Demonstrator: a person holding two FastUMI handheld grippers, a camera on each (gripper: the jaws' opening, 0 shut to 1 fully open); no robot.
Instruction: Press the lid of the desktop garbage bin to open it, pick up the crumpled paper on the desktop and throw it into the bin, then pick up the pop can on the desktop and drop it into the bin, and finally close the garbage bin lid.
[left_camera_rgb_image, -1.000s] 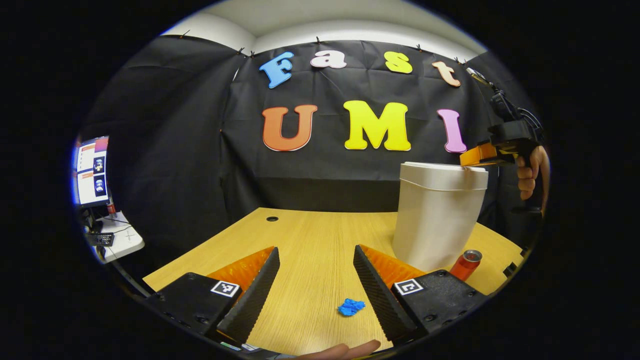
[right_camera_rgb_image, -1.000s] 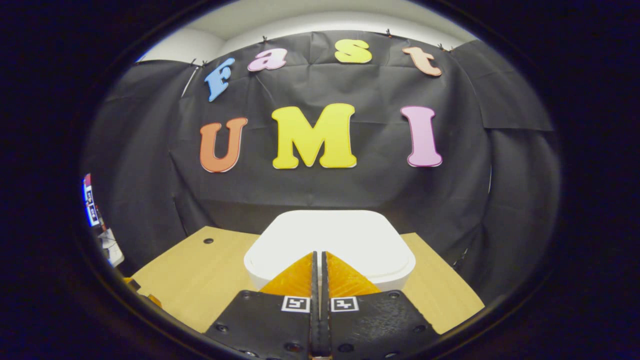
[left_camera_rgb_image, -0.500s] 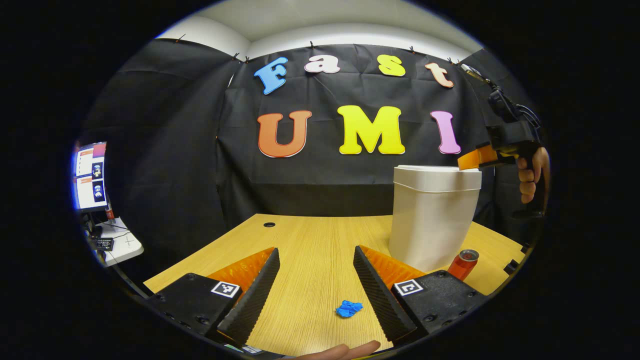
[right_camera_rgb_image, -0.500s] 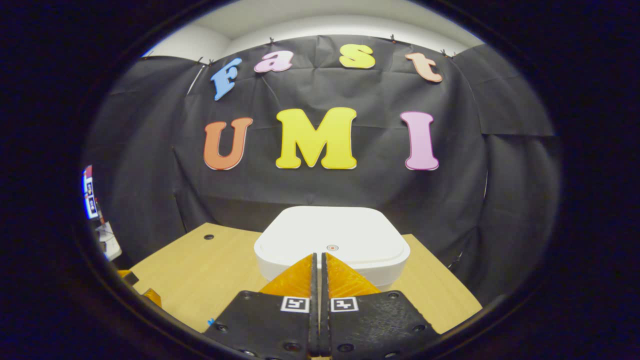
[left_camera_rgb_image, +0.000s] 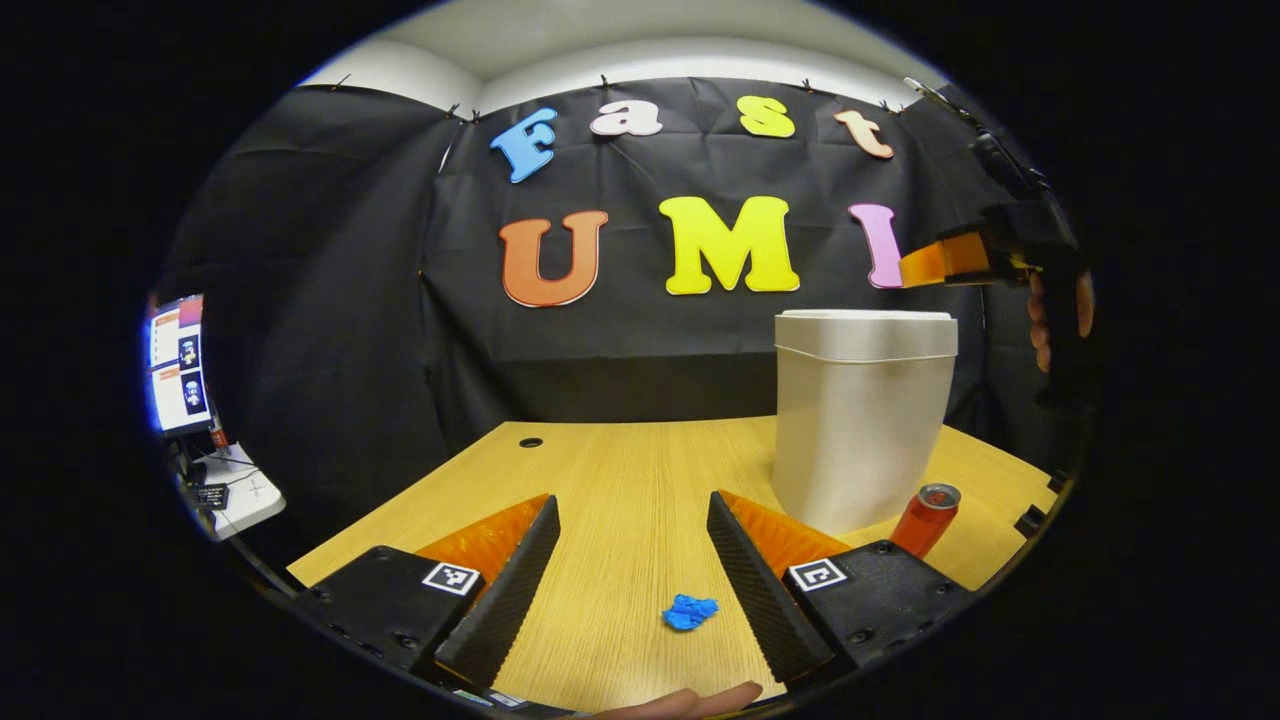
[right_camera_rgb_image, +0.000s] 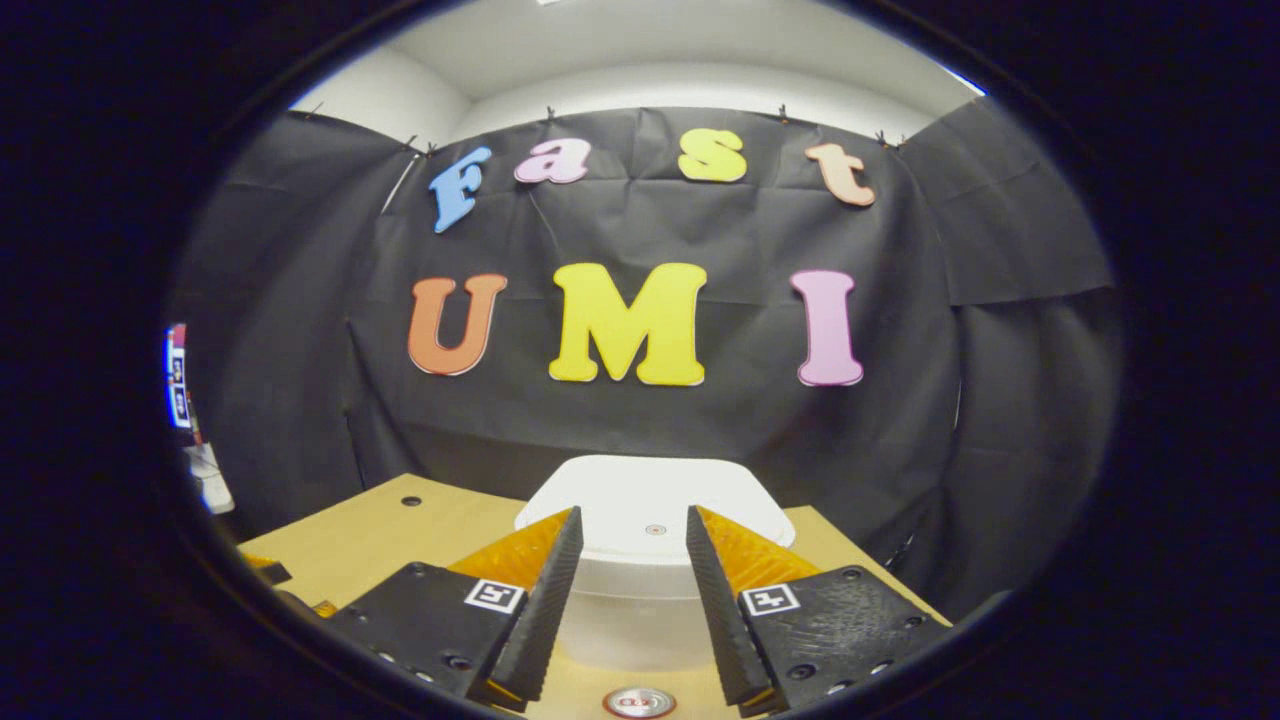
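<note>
I logged the left tongs (left_camera_rgb_image: 632, 545) held low over the bench (left_camera_rgb_image: 620, 470), fingers spread wide with nothing between them, their inner faces ribbed like a file. The bench was pale wood with a straight grain and one small round hole (left_camera_rgb_image: 531, 441) near its far left edge. A crumpled paper (left_camera_rgb_image: 689, 611), blue and wadded into a rough lump, lay on the bare wood just inside the right-hand finger, not touching it. The garbage bin (left_camera_rgb_image: 860, 420) stood upright toward the right, a smooth white tub with rounded corners, narrowing toward its base, its lid (right_camera_rgb_image: 650, 510) sitting flat and closed. The pop can (left_camera_rgb_image: 925, 520), red with a metal top, stood just beside the bin's right foot, near the bench's right edge. The right tongs (right_camera_rgb_image: 627, 545) hung above the lid, clear of it, fingers parted and holding nothing; in the left gripper view I saw them (left_camera_rgb_image: 925, 265) up at the bin's right, with a hand (left_camera_rgb_image: 1060, 315) on the grip. Open wood ran from the paper to the far wall cloth. A monitor (left_camera_rgb_image: 178, 365) sat off the bench at left.
</note>
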